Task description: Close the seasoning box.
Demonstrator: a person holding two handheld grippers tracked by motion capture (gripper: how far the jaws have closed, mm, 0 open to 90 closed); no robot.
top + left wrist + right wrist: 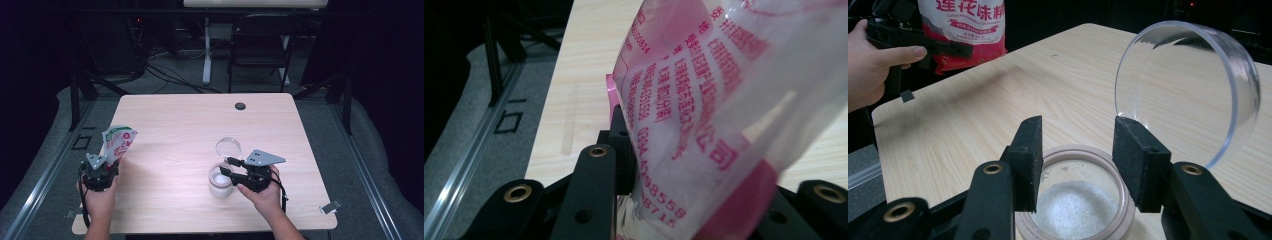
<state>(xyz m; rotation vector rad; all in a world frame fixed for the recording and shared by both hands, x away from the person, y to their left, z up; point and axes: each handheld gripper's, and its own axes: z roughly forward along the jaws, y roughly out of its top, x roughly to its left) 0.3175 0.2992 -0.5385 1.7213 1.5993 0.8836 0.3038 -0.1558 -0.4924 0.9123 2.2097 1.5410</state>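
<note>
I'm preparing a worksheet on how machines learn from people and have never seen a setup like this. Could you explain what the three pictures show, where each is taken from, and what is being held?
No robot arm is here: a person holds a hand tool with two black jaws in each hand. The high view looks down on a wooden table from above the person's side. Each of the other two pictures comes from a camera riding on one tool, looking along its jaws.

The left gripper is closed on a red-and-white printed bag, seen close up in its own view. The right gripper hovers at a clear jar that stands on the table and holds white grains. Its jaws stand apart above the jar's mouth. The jar's clear hinged lid is tipped open. A small dark round thing lies near the table's far edge.
</note>
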